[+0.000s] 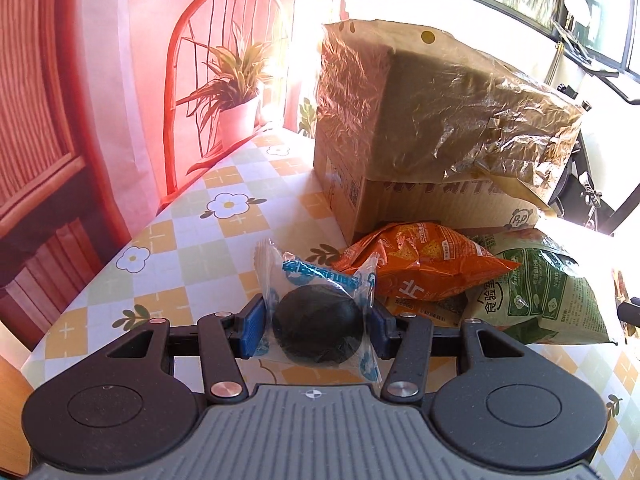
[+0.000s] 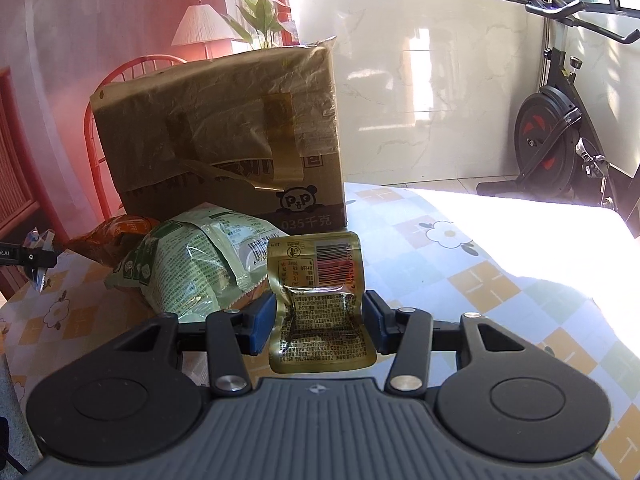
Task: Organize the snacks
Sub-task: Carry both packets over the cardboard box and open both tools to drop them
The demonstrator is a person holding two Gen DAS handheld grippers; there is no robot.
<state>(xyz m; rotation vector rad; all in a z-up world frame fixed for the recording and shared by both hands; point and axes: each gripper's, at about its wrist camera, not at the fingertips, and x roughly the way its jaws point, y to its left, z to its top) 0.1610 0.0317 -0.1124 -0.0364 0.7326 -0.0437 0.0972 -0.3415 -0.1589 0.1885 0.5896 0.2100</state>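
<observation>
My left gripper is shut on a clear wrapped snack with a dark round cake inside, held above the table. Just beyond it lie an orange chip bag and a green snack bag, in front of a cardboard box with raised, taped flaps. My right gripper is shut on a small gold pouch with printed text and a barcode. The green bag lies to its left, the orange bag behind that, the box beyond.
The table has a checked flower-pattern cloth. A red chair and potted plant stand at its far left. An exercise bike stands off the table at the right. The left gripper's tip with its snack shows at the far left.
</observation>
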